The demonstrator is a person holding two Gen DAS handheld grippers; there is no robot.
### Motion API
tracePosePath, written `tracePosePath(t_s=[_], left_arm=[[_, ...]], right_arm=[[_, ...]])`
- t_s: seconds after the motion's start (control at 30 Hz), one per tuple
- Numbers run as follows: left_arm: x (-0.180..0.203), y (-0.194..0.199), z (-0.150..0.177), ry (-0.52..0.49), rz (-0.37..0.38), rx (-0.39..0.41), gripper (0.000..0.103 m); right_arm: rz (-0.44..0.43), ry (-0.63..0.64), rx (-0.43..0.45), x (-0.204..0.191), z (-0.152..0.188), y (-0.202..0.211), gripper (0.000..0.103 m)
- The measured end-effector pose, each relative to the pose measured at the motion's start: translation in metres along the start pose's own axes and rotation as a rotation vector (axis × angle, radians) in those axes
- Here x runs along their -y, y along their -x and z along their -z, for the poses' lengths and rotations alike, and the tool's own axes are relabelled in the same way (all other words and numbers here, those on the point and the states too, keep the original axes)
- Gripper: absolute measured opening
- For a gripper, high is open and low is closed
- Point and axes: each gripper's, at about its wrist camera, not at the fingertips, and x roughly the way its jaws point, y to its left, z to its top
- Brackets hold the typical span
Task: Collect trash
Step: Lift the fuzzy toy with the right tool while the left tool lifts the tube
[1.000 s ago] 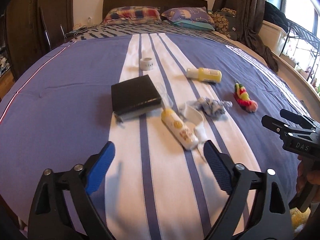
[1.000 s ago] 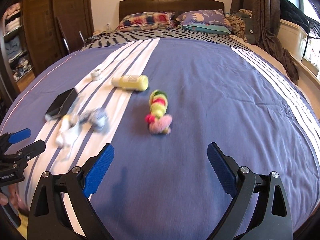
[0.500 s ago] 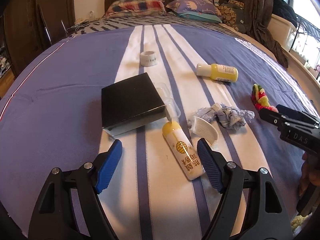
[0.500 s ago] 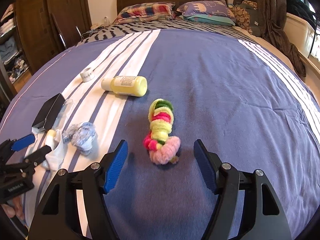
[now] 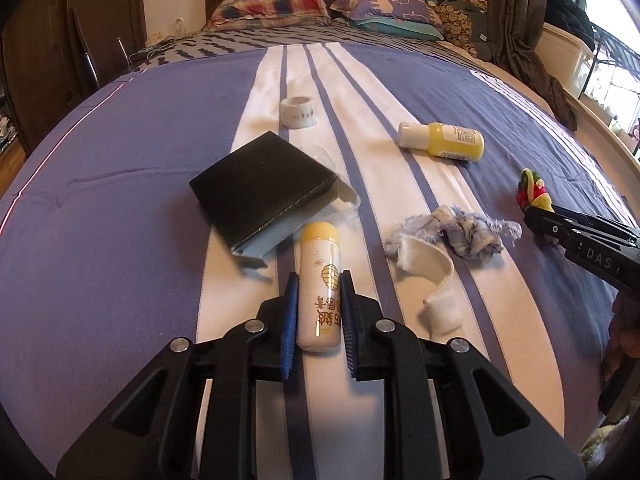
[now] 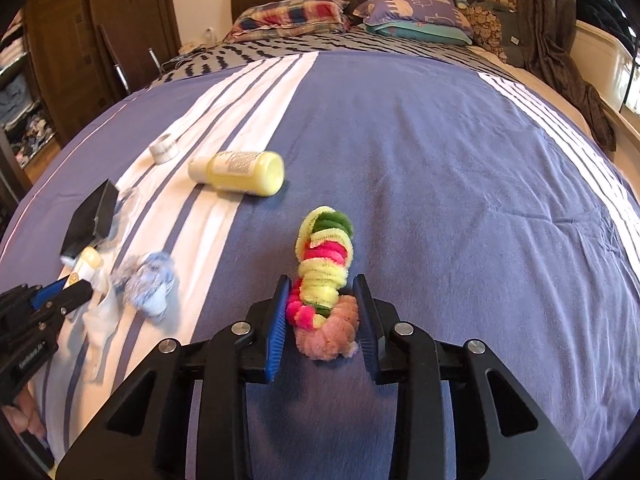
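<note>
My left gripper (image 5: 319, 280) is shut on a white tube with a yellow cap (image 5: 319, 276) that lies on the striped bedspread. My right gripper (image 6: 323, 286) is shut on a coiled bundle of green, yellow and pink pipe cleaners (image 6: 325, 268), also lying on the bed. Other litter lies between them: a blue and white rag (image 5: 466, 228), a white elastic band (image 5: 428, 264), a yellow bottle (image 5: 444, 141), a roll of white tape (image 5: 299, 111) and a clear plastic tray (image 5: 340, 192) under a black box (image 5: 262, 188).
The bed (image 6: 460, 168) fills both views, with pillows (image 5: 272, 10) at the headboard. A dark wardrobe (image 6: 120, 20) stands on the left, curtains (image 5: 520, 16) and a white bin on the right.
Both grippers have moved forward and down and closed: the left onto the white tube, the right onto the pipe cleaner bundle. One second ago both were wide open and further back.
</note>
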Motion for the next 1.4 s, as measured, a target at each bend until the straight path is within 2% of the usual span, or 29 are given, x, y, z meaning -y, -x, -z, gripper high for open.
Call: tracePosePath(t_s=[0.47, 0.6, 0.93, 1.2, 1.4], left_arm=[[0.012, 0.062, 0.07, -0.04, 0.031, 0.0, 0.018], [0.016, 0.091, 0.092, -0.021, 0.061, 0.028, 0.018], [0.042, 0.158, 0.142, -0.053, 0.131, 0.082, 0.018], [0.05, 0.175, 0.182, -0.047, 0.178, 0.076, 0.018], [0.054, 0.176, 0.223, -0.056, 0.198, 0.038, 0.018]], right_arm=[[-0.015, 0.061, 0.001, -0.017, 0.068, 0.064, 0.032], [-0.005, 0.068, 0.03, -0.02, 0.095, 0.096, 0.032], [-0.007, 0.049, 0.082, -0.02, 0.154, 0.171, 0.032], [-0.006, 0.048, 0.094, -0.025, 0.196, 0.202, 0.032], [-0.028, 0.049, 0.063, -0.033, 0.224, 0.2, 0.032]])
